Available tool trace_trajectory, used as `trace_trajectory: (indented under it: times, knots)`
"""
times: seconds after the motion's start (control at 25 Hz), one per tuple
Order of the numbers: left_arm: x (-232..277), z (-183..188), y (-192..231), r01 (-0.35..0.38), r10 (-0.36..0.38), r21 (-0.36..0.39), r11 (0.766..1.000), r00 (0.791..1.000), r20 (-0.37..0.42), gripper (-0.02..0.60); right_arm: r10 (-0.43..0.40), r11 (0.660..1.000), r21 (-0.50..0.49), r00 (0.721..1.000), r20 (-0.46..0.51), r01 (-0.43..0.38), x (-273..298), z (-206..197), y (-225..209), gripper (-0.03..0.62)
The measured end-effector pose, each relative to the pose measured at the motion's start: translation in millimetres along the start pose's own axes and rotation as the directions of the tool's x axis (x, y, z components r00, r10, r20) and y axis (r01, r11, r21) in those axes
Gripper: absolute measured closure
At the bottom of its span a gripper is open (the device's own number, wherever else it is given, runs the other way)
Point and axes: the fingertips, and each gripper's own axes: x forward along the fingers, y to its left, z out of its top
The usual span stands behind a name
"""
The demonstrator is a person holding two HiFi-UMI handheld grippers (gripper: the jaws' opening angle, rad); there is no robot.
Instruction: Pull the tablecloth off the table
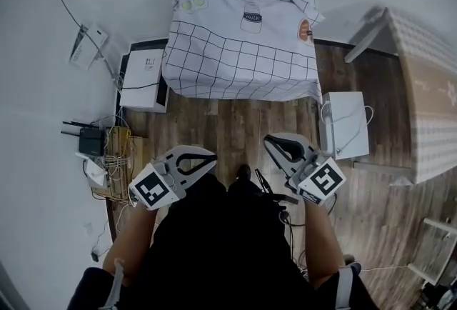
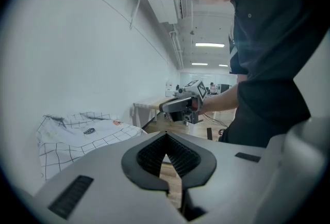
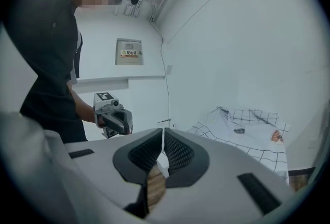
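The wooden floor (image 1: 235,133) fills the middle of the head view, with a pale floor to its left. On the far side of it the tablecloth (image 1: 239,33) (white with a black grid and a few small printed pictures) is draped right over the worktop. It hides the top completely and hangs down the near side towards the boards, with rumpled folds along its far edge. The person (image 1: 221,244) stands well back from it in dark clothing, bare forearms reaching forward.

A flat white box (image 1: 143,80) lies just beside the cloth's left lower corner, and a second white box (image 1: 348,123) with a cable looped over it sits off the right corner.

The left gripper (image 1: 203,157) and the right gripper (image 1: 271,141) are held out in front of the person's body, well apart from the cloth, tips turned in towards each other. In each gripper view the jaws are pressed together with nothing between them, only floor showing through the gap behind the pads; the cloth shows off to one side.

A small black router (image 1: 91,138) with antennas sits among tangled cables at the left edge of the boards.
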Motion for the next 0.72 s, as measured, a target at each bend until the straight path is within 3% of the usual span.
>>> trace_trajectory:
  times: [0.44, 0.72]
  knots:
    - [49.1, 5.7, 93.4, -0.026, 0.029, 0.054, 0.998, 0.998, -0.063, 0.574, 0.056, 0.998, 0.016, 0.998, -0.013, -0.056, 45.5, 10.0, -94.3, 0.571]
    - [68.9, -0.9, 199.0, -0.037, 0.038, 0.030, 0.999, 0.999, -0.038, 0.574, 0.022, 1.000, 0.012, 0.996, -0.084, -0.021, 91.3, 19.3, -177.0, 0.571]
